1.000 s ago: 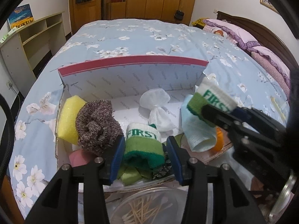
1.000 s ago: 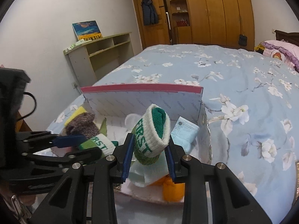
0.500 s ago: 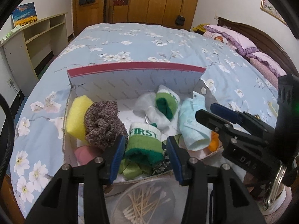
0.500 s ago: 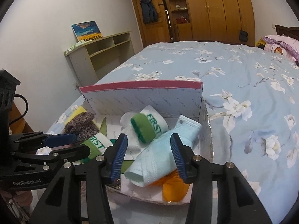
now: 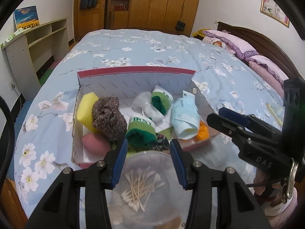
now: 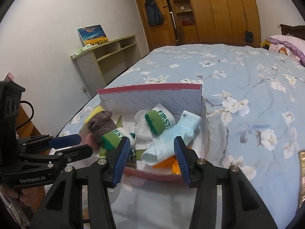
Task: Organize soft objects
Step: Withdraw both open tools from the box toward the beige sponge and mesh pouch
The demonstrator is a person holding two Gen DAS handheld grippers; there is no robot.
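Observation:
A red-rimmed cardboard box (image 5: pixel 133 71) (image 6: pixel 152 87) sits on the bed, full of soft things. Two green-and-white "FIRST" wristbands lie in it, one near the front (image 5: pixel 141 131) (image 6: pixel 114 138), one further back (image 5: pixel 161 100) (image 6: pixel 159 121). A brown knit bundle (image 5: pixel 107 117) (image 6: pixel 100 123), a yellow sponge (image 5: pixel 84 107), a light blue sock (image 5: pixel 184 117) (image 6: pixel 171 135) and a white cloth (image 5: pixel 144 104) are also inside. My left gripper (image 5: pixel 147 163) (image 6: pixel 65 144) is open and empty, just short of the box front. My right gripper (image 6: pixel 151 157) (image 5: pixel 226 117) is open and empty, near the box's right front.
A clear round container of cotton swabs (image 5: pixel 141 181) sits right under my left gripper. A pink soft piece (image 5: pixel 95 143) and an orange item (image 5: pixel 203 132) lie at the box front. The floral bedspread (image 6: pixel 247 80) stretches beyond; a shelf unit (image 6: pixel 106 55) stands at left.
My right gripper let go of its wristband into the back of the box, opened and pulled back. My left gripper let go of the front wristband and pulled back too.

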